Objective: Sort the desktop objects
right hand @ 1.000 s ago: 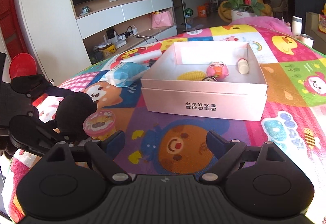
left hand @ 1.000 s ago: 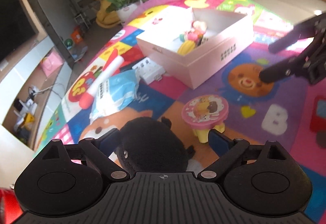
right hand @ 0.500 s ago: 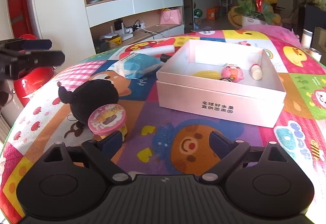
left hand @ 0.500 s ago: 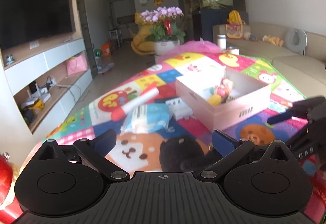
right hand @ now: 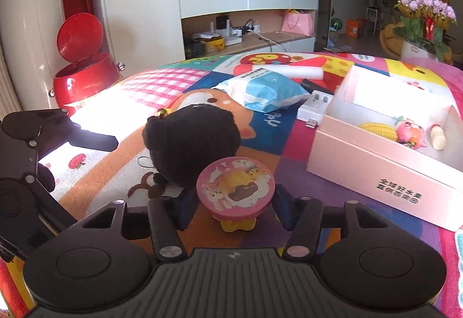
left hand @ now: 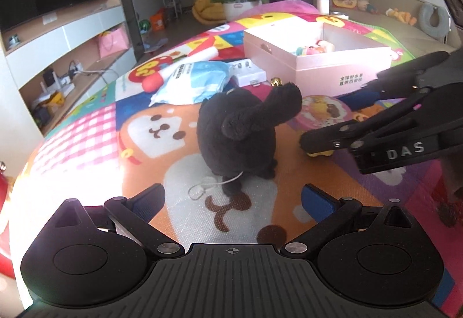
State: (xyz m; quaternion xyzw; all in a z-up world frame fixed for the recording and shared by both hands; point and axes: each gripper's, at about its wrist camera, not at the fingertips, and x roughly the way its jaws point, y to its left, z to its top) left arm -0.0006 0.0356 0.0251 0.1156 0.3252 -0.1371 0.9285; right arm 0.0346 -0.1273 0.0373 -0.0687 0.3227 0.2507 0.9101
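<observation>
A black plush toy (left hand: 240, 132) stands on the colourful play mat (left hand: 86, 138), straight ahead of my left gripper (left hand: 234, 198). That gripper is open wide, short of the plush and touching nothing. Just right of the plush stands a small pink-topped toy stool (right hand: 235, 190) with yellow legs. My right gripper (right hand: 235, 211) is closing its jaws on it, one pad at each side of the round top; the stool (left hand: 324, 111) rests on the mat. Behind is the open pink box (right hand: 385, 173) with a few small toys inside.
A blue-and-white packet (left hand: 196, 80), a white charger (left hand: 249, 73) and a red-and-white cylinder (left hand: 185, 63) lie left of the box. A red lidded bin (right hand: 84, 72) stands past the mat's left edge, before the TV wall. A sofa (left hand: 405, 28) runs along the far right.
The right gripper has swung left to the stool and narrowed its jaws around it. The left gripper has drawn back from the plush and rolled level, its jaws a little wider.
</observation>
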